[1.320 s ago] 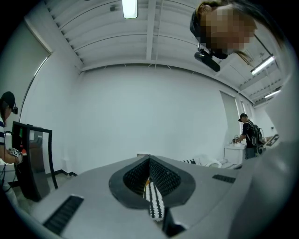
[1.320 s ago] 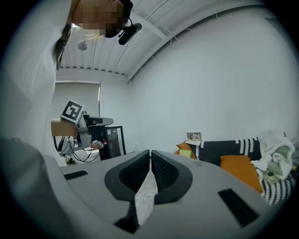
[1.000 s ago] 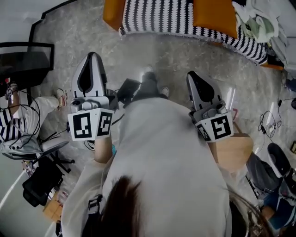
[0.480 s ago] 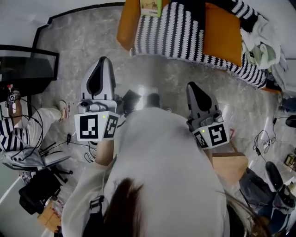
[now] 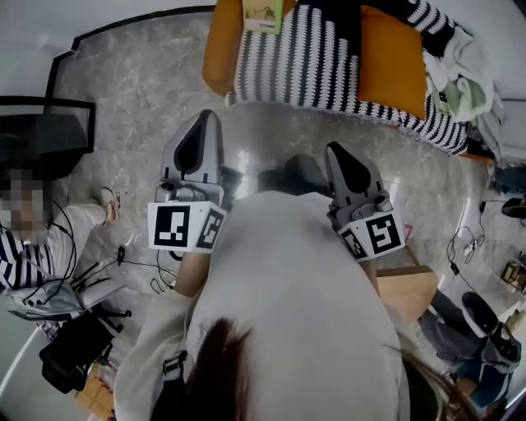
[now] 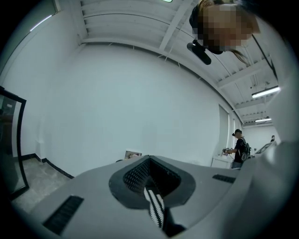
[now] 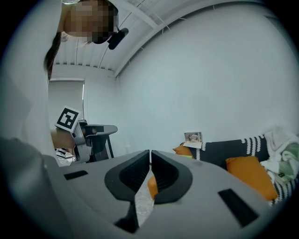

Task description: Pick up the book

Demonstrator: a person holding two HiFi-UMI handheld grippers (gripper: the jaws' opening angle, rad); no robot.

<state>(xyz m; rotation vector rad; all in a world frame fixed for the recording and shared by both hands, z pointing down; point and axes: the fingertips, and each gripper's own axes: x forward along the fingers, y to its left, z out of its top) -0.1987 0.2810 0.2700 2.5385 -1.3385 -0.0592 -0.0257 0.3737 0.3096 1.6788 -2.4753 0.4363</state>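
The book (image 5: 265, 14), a thin one with a pale green cover, stands on the far edge of the orange sofa (image 5: 220, 49) at the top of the head view. It also shows small in the right gripper view, as the book (image 7: 193, 138) above the sofa's dark backrest, and in the left gripper view as the book (image 6: 133, 154). My left gripper (image 5: 205, 123) and right gripper (image 5: 337, 153) both point across the floor at the sofa, well short of it. Each is shut with nothing held; the jaws meet at the left gripper (image 6: 149, 158) and the right gripper (image 7: 150, 151).
A black-and-white striped blanket (image 5: 320, 57) covers the sofa, with an orange cushion (image 7: 252, 175) and heaped clothes (image 5: 460, 66) at its right. A seated person (image 5: 37, 238) and a black chair (image 5: 49, 123) are at left. A wooden box (image 5: 411, 292) and cables (image 5: 460, 247) lie at right.
Both grippers have moved forward over the floor toward the sofa, which now sits lower and larger in the head view. The book has come into view at the top.
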